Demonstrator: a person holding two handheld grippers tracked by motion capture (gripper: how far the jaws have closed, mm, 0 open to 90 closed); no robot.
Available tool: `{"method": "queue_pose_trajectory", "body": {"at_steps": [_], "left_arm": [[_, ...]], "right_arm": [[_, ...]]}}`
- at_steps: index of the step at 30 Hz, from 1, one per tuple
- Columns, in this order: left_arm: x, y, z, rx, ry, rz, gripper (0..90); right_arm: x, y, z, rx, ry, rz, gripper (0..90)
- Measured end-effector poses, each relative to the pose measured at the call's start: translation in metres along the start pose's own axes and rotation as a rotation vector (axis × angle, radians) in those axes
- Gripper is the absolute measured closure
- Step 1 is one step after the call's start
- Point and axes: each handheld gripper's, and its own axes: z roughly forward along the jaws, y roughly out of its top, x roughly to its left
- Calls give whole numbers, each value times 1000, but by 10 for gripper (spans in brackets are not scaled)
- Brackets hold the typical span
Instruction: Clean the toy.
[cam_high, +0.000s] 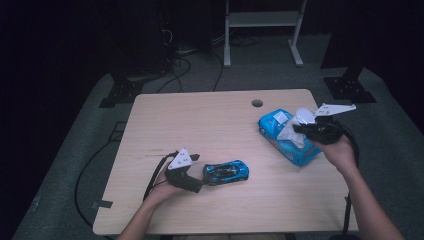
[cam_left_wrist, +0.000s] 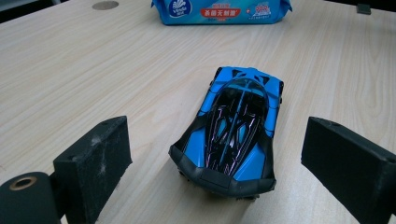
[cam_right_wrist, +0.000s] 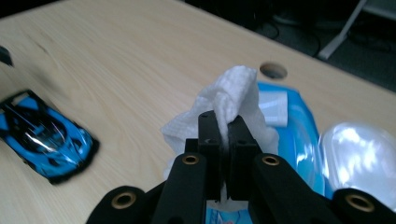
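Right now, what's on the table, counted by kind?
Toy car: 1
Pack of wet wipes: 1
White wipe, pinched in the right gripper: 1
Hand-held grippers, the right one and the left gripper: 2
Total: 5

Left forearm: enters the high view at 6 o'clock, angled toward 1 o'clock.
Left hand (cam_high: 162, 190): wrapped around the tool's black handle from below, low over the counter.
Left tool (cam_high: 202, 175): points toward 3 o'clock in the high view; jaws stand wide apart, the pads pressing on nothing.
Right forearm: comes in from 5 o'clock, bare, reaching toward 11 o'clock.
Right hand (cam_high: 341, 152): palm cupped under the tool body, raised off the counter.
Right tool (cam_right_wrist: 224, 133): points toward 9 o'clock in the high view; jaws pressed together, pinching a white wet wipe (cam_right_wrist: 233, 93) that bunches above the pads.
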Motion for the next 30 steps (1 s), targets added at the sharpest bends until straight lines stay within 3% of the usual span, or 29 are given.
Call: {"method": "queue_pose_trajectory", "body": {"at_steps": [3,4,7,8,16,18,22,23,24,25,28,29,30], "left_arm": [[1,0,0,4,-2,5,76],[0,-1,1,7,-4,4,76],[-1,-1,1,7,-10,10,76],[-1,-1,1,9,-13,14,76],[-5,-2,6,40,-35,59,75],[-8,-3,8,52,-37,69,75],[-9,-4,8,77,-30,90,75],[-10,-4,9,83,-20,96,76],[-10,-4,10,91,-6,110,76],[-11,-3,11,94,1,114,75],[-11,-2,17,98,-6,103,76],[-11,-2,20,102,-24,106,76],[-11,-2,22,100,-29,109,76]], "right_arm": [[9,14,-10,-55,27,-24,860],[20,23,-15,-83,50,-45,860],[40,34,-15,-103,100,-96,860],[40,34,-15,-103,100,-96,860],[97,41,1,-104,300,-184,859],[115,37,7,-92,375,-202,859],[131,33,16,-67,430,-224,859],[140,30,24,-38,458,-240,858],[140,30,24,-38,458,-240,858],[149,27,36,31,484,-273,858],[152,22,48,73,509,-273,855],[152,16,59,108,480,-280,848],[152,16,59,108,480,-280,848]]}}
